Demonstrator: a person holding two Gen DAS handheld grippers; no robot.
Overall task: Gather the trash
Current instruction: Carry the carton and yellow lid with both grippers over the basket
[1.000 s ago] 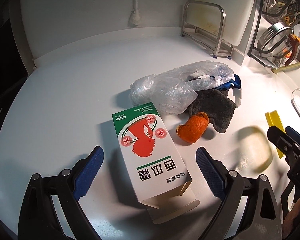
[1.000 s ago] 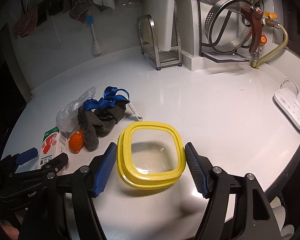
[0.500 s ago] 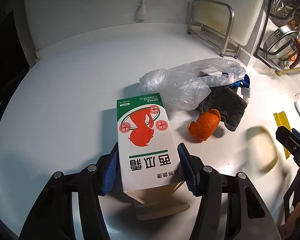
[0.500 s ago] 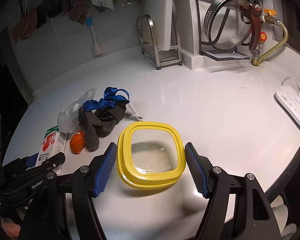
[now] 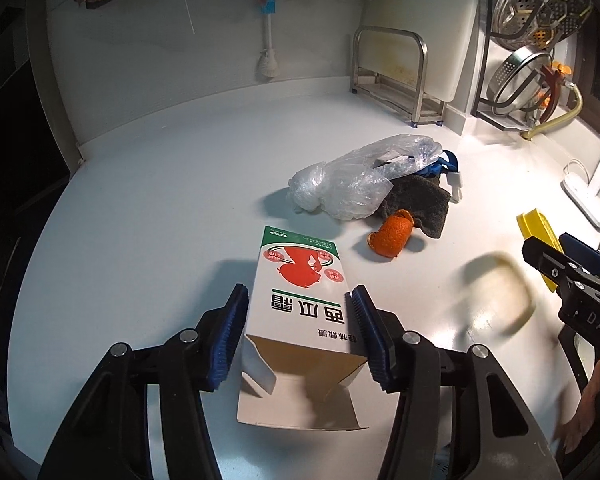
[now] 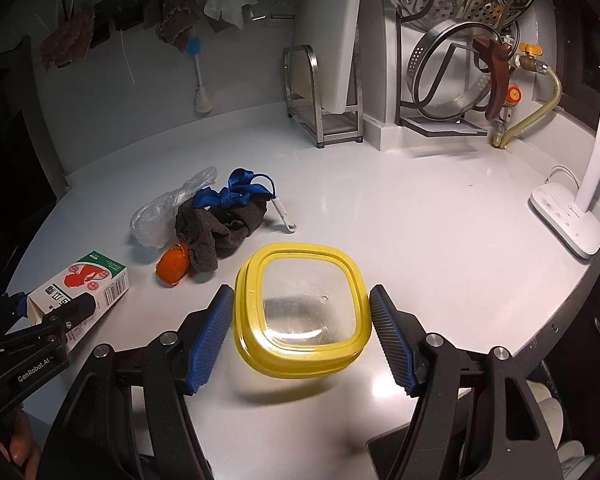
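Left claw (image 5: 298, 330) is clamped on the open-ended carton (image 5: 300, 300), blue pads pressing both long sides; the carton looks raised off the desk (image 5: 160, 200) at the near end, though I can't confirm full clearance. Right of it on the desk: crumpled plastic bag (image 5: 348, 176), orange peel (image 5: 392, 232) just beside a dark rag (image 5: 420, 204), blue strap (image 6: 232, 194) tangled on top of the rag. Further right, the right claw (image 6: 302, 322) brackets a yellow-rimmed clear container (image 6: 302, 308); the left pad touches the rim, the right pad sits at the edge, and the shadow underneath suggests it's held up off the desk, so I read it as gripped. Step in hand, as I judge it: first piece of trash picked, container serving as the bin. Next move calls for bringing carton and container together, mouth up, and letting go over the opening. The carton looks long for that opening, so it may need tilting or sit proud. Peel, bag, rag and strap not yet collected.
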